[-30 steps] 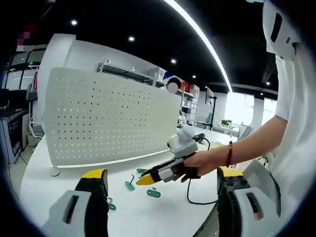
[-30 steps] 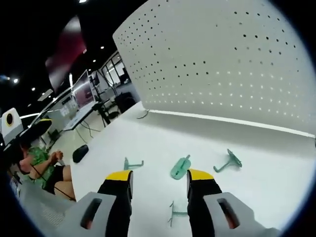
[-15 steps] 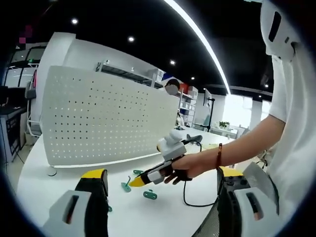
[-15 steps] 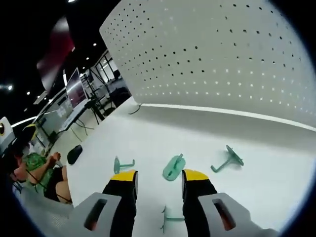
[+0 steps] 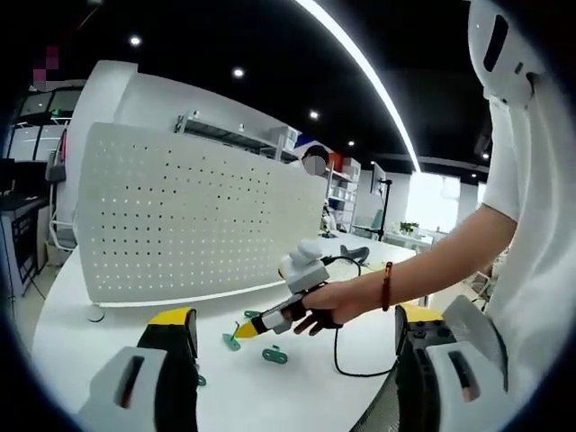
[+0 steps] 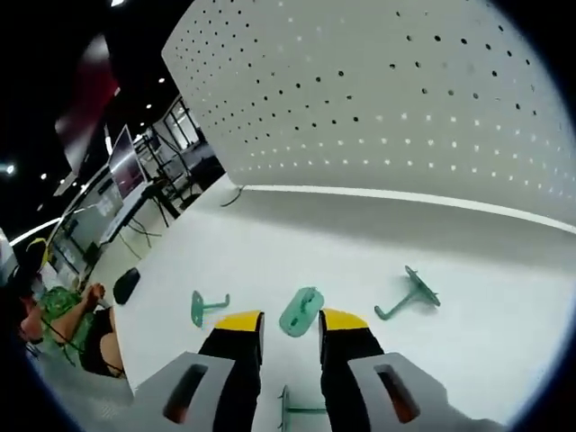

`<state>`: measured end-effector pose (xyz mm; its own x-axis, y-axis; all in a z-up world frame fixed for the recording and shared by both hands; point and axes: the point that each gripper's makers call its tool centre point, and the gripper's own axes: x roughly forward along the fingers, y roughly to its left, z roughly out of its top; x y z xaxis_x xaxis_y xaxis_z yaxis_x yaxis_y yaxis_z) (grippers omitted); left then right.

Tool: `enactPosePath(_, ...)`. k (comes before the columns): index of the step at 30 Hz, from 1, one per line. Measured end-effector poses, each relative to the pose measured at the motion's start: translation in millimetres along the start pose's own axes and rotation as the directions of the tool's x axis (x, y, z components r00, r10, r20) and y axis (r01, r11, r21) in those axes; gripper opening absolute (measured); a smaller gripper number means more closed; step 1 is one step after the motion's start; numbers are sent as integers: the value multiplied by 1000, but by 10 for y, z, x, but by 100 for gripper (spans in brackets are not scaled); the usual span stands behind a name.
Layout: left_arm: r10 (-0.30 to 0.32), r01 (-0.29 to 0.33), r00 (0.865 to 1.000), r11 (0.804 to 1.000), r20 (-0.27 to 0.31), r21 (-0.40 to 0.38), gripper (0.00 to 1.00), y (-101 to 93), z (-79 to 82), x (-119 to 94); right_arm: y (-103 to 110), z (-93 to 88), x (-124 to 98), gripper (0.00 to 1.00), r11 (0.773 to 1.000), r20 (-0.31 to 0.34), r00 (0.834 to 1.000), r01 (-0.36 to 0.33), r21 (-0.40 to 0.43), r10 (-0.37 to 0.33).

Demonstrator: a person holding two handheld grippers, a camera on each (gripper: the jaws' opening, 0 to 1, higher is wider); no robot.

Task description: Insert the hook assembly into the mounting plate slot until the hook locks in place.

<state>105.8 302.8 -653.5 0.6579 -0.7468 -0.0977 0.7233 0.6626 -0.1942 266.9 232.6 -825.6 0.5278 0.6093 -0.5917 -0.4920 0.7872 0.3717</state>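
A tall white perforated mounting plate (image 5: 189, 225) stands on the white table (image 5: 81, 346); in the right gripper view the plate (image 6: 405, 99) rises behind the hooks. Several green hooks lie in front of it. One flat green hook (image 6: 300, 312) lies just between the yellow tips of my right gripper (image 6: 290, 319), whose jaws stand narrowly apart, open, with a little gap to it on each side. In the left gripper view a person's hand holds the right gripper (image 5: 245, 330) low over a hook (image 5: 232, 340). My left gripper (image 5: 295, 315) is wide open, holding nothing.
Other green hooks lie at the left (image 6: 205, 306), the right (image 6: 409, 295) and near the jaws (image 6: 297, 409). A black cable (image 5: 346, 355) trails from the right gripper across the table. Desks and a seated person (image 6: 76, 315) are beyond the table edge.
The right gripper has come down and forward onto the flat green hook, and its jaws have narrowed around it. The left gripper has stayed about where it was.
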Motion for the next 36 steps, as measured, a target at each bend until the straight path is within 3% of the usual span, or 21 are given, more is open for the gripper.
enactPosePath(20, 20, -20, 1000, 1000, 4, -15, 92, 82, -29, -32, -71, -4, 203, 13, 995, -85, 996, 19, 94, -11)
enactPosePath(29, 18, -18, 1000, 1000, 21, -24, 91, 101, 9, -36, -104, -63, 257, 10, 995, -138, 990, 30, 95, -16)
enactPosePath(36, 20, -20, 1000, 1000, 16, -23, 90, 114, 0, -39, -88, -72, 258, 3, 996, -143, 990, 19, 83, -8)
